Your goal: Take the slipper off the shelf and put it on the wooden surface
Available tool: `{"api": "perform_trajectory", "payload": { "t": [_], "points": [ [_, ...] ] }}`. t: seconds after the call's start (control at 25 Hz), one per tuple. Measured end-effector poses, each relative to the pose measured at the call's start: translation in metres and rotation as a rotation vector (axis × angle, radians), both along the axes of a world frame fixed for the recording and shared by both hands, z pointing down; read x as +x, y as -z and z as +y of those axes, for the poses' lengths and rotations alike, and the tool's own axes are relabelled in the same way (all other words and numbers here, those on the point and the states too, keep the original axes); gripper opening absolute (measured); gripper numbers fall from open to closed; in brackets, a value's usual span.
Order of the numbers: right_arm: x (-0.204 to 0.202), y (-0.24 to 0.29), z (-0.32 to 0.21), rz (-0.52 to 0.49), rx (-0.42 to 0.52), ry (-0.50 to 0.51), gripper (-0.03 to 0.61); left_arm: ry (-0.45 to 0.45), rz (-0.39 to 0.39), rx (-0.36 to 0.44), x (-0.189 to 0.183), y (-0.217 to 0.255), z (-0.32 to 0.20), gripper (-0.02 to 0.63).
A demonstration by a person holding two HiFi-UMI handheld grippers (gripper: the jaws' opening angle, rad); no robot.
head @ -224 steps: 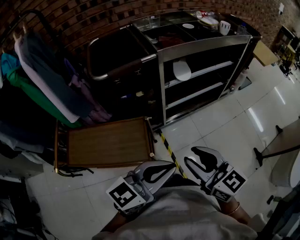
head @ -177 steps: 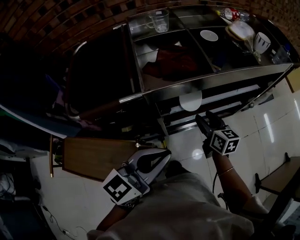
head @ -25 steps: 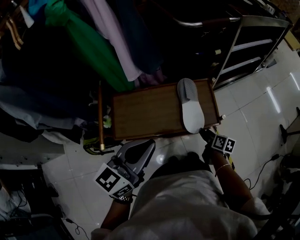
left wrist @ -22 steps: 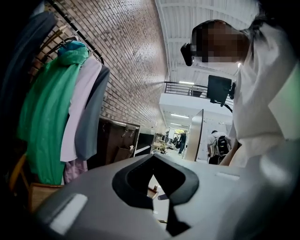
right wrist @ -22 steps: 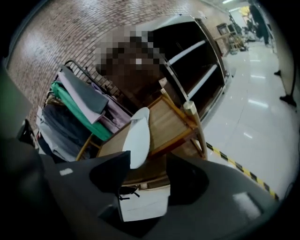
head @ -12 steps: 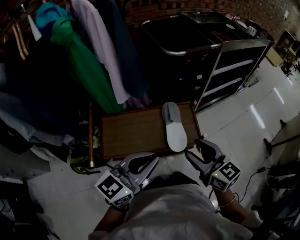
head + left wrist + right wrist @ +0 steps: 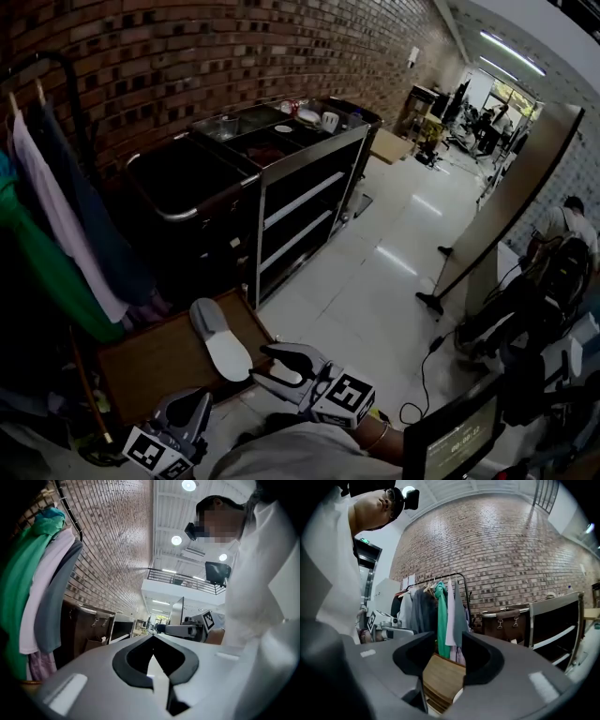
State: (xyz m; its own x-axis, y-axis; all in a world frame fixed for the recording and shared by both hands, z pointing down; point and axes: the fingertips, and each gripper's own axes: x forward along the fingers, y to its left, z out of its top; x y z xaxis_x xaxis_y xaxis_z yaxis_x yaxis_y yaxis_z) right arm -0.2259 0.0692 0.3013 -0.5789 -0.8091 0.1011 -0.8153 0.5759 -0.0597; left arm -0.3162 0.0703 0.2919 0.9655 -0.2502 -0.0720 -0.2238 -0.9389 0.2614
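My head camera looks forward and down from high up. Both gripper views sit close behind my jaws, tilted upward (facing each other). Head view and right gripper view share the hanging clothes (image 7: pixel 56 216) and wooden bench (image 7: pixel 150 361).

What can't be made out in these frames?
- Slipper, right gripper view: a pale sliver; the right gripper, jaws closing on nothing, covers the rest.
- Items atop the shelf, head view: too small.
- Wooden surface, head view: left end lost in shadow.
- Screen, head view: print too small, bottom cut off.
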Motion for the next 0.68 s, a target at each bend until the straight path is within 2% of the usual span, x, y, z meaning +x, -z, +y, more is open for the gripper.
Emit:
{"api": "perform_trajectory", "payload": {
  "t": [0.16, 0.32, 0.48, 0.56, 0.68],
  "points": [
    [0.019, 0.005, 0.014, -0.003, -0.005, -0.051, 0.183, -0.089, -0.005, 0.088, 0.026, 0.014, -0.004, -0.003],
    [0.014, -0.002, 0.007, -0.082, -0.018, -0.039, 0.178, -0.175, -0.026, 0.099, 0.052, 0.014, 0.002, -0.003],
    [0.023, -0.02, -0.002, -0.096, -0.018, -0.005, 0.178, -0.201, -0.021, 0.089, 0.077, -0.009, 0.003, -0.003],
    [0.044, -0.017, 0.002, -0.108, -0.011, -0.007, 0.178, -0.215, -0.012, 0.078, 0.095, -0.012, 0.006, -0.003],
    [0.098, 0.004, 0.013, -0.137, 0.009, -0.043, 0.176, -0.252, 0.013, 0.087, 0.14, -0.004, 0.013, -0.003]
  ]
}}
